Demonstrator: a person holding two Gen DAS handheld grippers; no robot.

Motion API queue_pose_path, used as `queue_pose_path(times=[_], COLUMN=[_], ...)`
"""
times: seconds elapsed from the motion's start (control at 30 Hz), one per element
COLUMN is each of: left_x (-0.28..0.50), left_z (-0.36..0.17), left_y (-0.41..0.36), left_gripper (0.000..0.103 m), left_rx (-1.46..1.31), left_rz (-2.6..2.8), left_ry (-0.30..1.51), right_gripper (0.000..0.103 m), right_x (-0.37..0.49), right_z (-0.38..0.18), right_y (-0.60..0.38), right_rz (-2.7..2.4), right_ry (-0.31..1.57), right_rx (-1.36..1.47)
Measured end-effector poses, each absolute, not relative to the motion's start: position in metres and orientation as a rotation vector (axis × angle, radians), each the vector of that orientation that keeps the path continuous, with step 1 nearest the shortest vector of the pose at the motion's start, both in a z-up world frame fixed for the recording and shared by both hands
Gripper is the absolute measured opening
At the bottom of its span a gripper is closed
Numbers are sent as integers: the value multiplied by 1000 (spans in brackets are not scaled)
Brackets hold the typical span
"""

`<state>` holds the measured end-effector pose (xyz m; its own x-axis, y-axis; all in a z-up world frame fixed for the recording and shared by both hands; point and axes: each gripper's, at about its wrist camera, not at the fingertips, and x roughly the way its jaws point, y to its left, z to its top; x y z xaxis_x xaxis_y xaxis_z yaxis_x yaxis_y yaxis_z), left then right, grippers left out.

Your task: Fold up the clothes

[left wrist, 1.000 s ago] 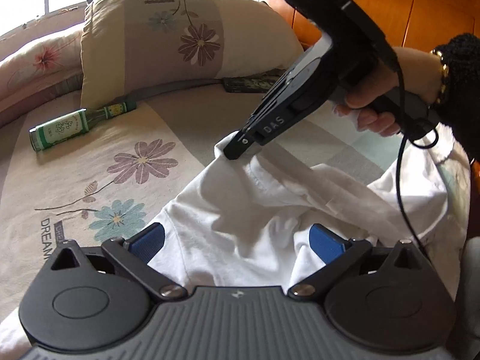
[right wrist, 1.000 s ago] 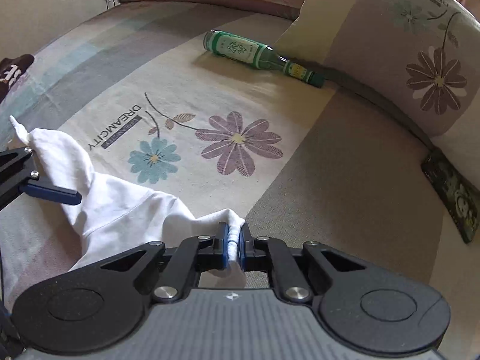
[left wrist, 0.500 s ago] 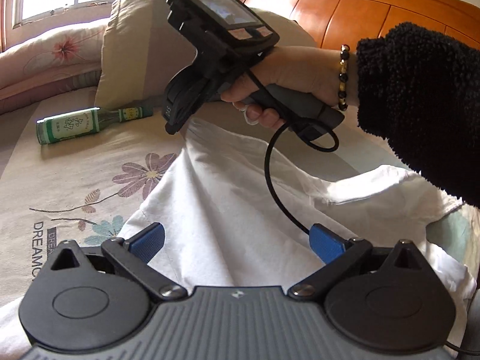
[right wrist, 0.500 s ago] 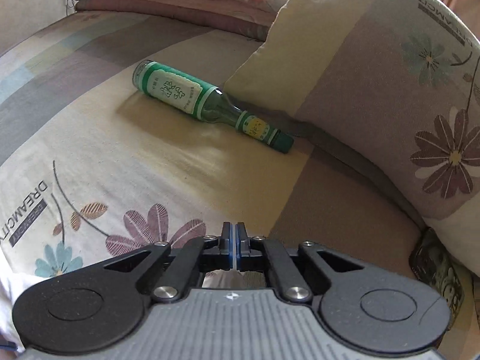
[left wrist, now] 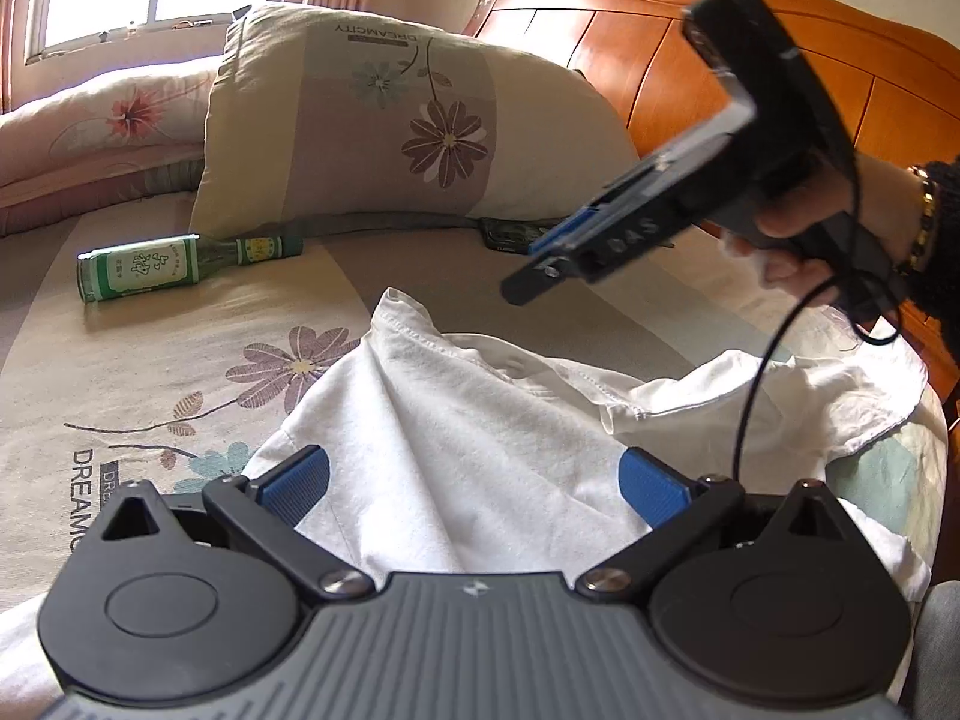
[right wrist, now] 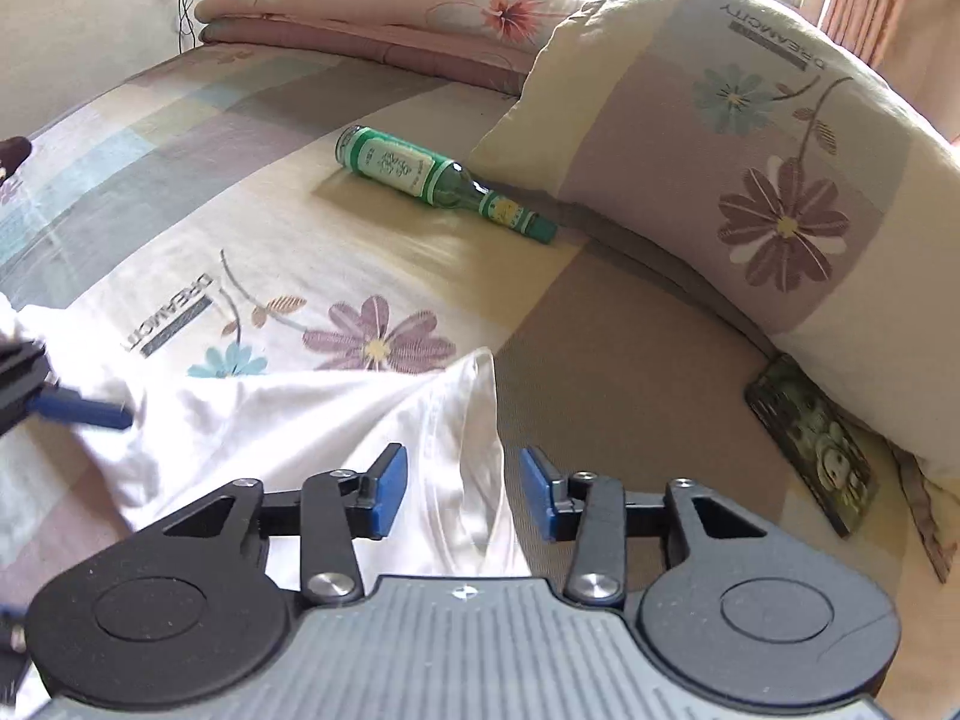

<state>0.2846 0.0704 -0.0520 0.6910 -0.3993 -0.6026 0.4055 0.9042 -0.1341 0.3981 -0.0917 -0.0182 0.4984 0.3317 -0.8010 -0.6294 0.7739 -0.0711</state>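
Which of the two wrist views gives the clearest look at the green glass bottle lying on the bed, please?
The right wrist view: the green glass bottle lies on its side, sharp from base to cap, its label facing the camera. The left wrist view shows it whole too, but smaller and further towards the picture's edge.

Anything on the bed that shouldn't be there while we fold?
Yes: a green glass bottle lies on its side on the bedsheet, beside the pillow and beyond the white garment. It's apart from the cloth.

Black two-finger grippers with blue pads

Left gripper [left wrist: 474,480], right gripper [right wrist: 462,492]: silver screws, ribbed grey housing; black cable [left wrist: 756,384], fuzzy black sleeve [left wrist: 942,252], beaded bracelet [left wrist: 923,216].
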Motion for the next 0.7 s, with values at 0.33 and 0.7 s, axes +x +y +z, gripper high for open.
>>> queue_pose_path(times=[0.33, 0.7], left_x=[279, 270], left_z=[-59, -67], left_y=[41, 5], left_gripper=[102, 102], left_rx=[118, 249], left_rz=[-501, -529], left_ry=[765, 807], right_gripper=[54, 41], right_x=[335, 315], right_z=[-60, -78], right_y=[-157, -153], right_rz=[524, 498], right_ry=[955, 838], right_rx=[-509, -772])
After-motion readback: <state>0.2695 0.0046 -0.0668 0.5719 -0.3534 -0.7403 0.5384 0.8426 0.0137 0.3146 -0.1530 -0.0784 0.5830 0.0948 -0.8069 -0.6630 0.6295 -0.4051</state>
